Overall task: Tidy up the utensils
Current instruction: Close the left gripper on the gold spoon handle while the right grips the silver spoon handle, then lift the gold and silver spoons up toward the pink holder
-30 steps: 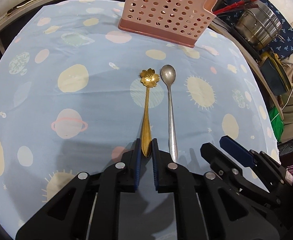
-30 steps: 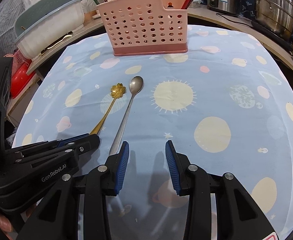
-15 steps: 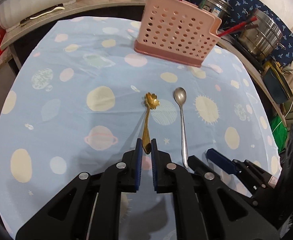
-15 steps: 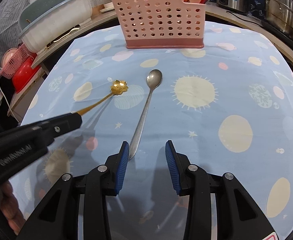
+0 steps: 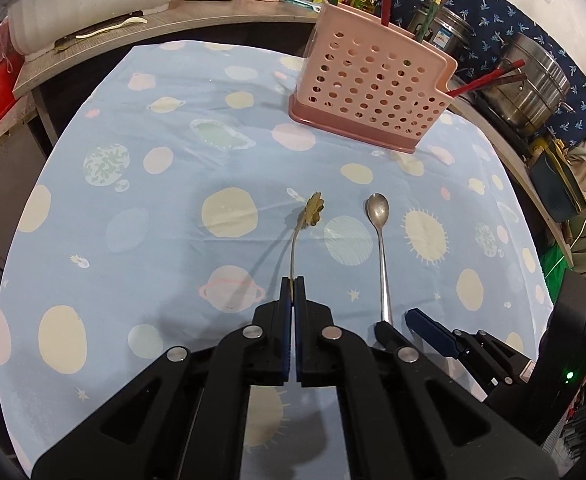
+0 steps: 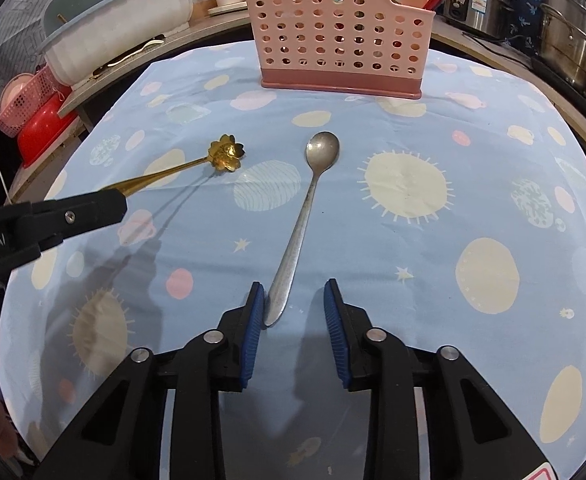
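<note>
Fingers of the left gripper [image 5: 293,284] clamp the gold flower-bowled spoon [image 5: 311,210] at mid-frame, lifted; right gripper [image 6: 293,300] jaws, just closing, stand apart around the silver spoon [image 6: 309,200] handle on the tablecloth [image 6: 493,160].

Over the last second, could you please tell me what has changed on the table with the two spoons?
The left gripper has shut on the gold flower-headed spoon and lifted it off the blue planet-print tablecloth; its shadow now falls apart from it. The right gripper has just been closing around the silver spoon's handle, not yet pinching. The silver spoon and the pink perforated utensil holder stayed put.
</note>
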Demonstrator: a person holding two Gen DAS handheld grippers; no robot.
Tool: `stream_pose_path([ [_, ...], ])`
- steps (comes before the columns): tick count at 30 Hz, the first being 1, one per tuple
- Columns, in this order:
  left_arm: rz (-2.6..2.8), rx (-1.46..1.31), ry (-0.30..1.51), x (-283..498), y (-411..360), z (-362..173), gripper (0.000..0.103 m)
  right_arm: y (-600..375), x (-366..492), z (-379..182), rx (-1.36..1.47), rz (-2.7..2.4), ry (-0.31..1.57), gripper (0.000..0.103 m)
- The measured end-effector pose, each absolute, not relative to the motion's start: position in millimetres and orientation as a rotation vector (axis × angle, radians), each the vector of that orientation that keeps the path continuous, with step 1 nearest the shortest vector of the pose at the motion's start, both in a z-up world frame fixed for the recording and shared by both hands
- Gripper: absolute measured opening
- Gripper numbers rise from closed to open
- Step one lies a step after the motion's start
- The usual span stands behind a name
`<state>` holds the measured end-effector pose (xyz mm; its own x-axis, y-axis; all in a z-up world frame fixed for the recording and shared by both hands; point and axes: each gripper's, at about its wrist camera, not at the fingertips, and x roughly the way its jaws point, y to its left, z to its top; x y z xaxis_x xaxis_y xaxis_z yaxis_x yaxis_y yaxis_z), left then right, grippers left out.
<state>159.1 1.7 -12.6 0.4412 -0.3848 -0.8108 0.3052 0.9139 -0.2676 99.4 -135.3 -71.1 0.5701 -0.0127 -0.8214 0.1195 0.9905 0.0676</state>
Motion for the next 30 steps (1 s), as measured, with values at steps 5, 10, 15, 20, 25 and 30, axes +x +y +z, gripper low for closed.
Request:
stream_pose_path([
  [5, -0.427, -0.087, 1.030, 158.6, 1.6, -13.5, 0.000, -146.4, 94.9, -70.7, 0.138, -0.082, 0.971, 0.009],
  [10, -0.429, -0.091, 1.029, 156.7, 2.4, -12.9, 0.000, -152.9, 85.8, -69.3, 0.155, -0.089, 0.977, 0.009],
  [15, -0.436, -0.082, 1.016, 152.4, 0.7, -8.8, 0.000, -164.9, 73.8, -63.1, 0.204, -0.095, 0.971, 0.009],
  [20, -0.447, -0.077, 0.994, 148.0, -2.5, 0.3, 0.000, -175.6, 64.3, -50.5, 0.229, -0.107, 0.943, 0.009],
  [25, -0.458, -0.069, 0.964, 145.5, -5.8, 13.2, 0.000, -183.3, 60.9, -32.8, 0.234, -0.113, 0.901, 0.009],
  [30, -0.469, -0.065, 0.926, 145.8, -8.6, 29.5, 0.000, -189.8, 59.6, -10.1, 0.235, -0.118, 0.846, 0.009],
])
